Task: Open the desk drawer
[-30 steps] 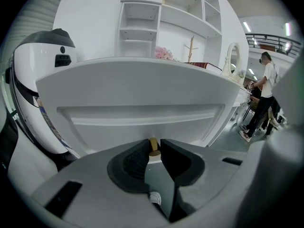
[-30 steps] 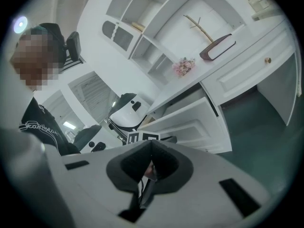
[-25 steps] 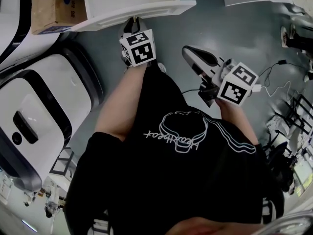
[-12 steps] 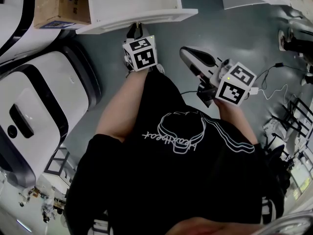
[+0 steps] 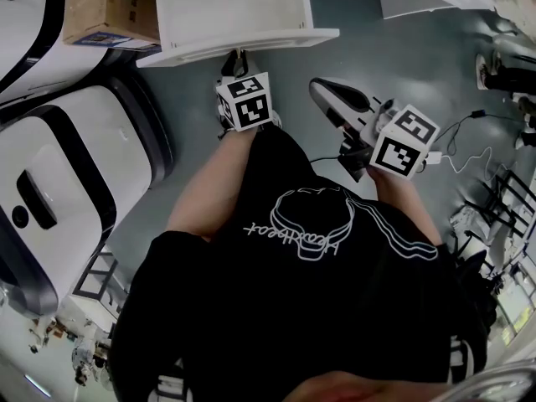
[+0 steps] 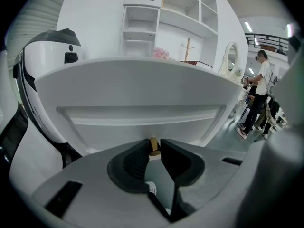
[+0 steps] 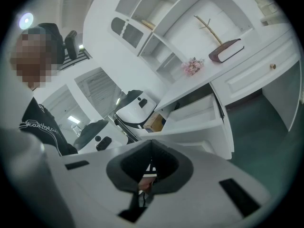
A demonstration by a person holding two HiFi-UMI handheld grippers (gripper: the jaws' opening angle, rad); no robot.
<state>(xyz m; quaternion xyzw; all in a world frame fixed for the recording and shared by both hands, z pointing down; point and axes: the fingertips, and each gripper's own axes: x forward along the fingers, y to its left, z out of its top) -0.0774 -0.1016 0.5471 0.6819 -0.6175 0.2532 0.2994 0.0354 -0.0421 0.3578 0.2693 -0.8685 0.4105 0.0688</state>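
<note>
The white desk drawer (image 5: 243,11) stands pulled out at the top of the head view. My left gripper (image 5: 234,60) is at the middle of the drawer's front edge. In the left gripper view the drawer front (image 6: 142,91) fills the picture. A small tan knob (image 6: 154,145) sits between the dark pads, and my left gripper (image 6: 154,149) is shut on it. My right gripper (image 5: 325,89) hangs over the floor right of the drawer, away from it. In its own view my right gripper (image 7: 151,145) has its pads together with nothing between them, and the open drawer (image 7: 199,113) shows under the desk top (image 7: 237,70).
A cardboard box (image 5: 105,7) lies left of the drawer. Below it, a large white and black machine (image 5: 67,199) fills the left side. Cables (image 5: 469,141) trail on the floor at right. A person (image 6: 259,94) stands far right. A book (image 7: 227,50) and flowers (image 7: 192,66) rest on the desk.
The left gripper has come a little toward me with the knob, and the drawer front has followed it further out. The right gripper has stayed put.
</note>
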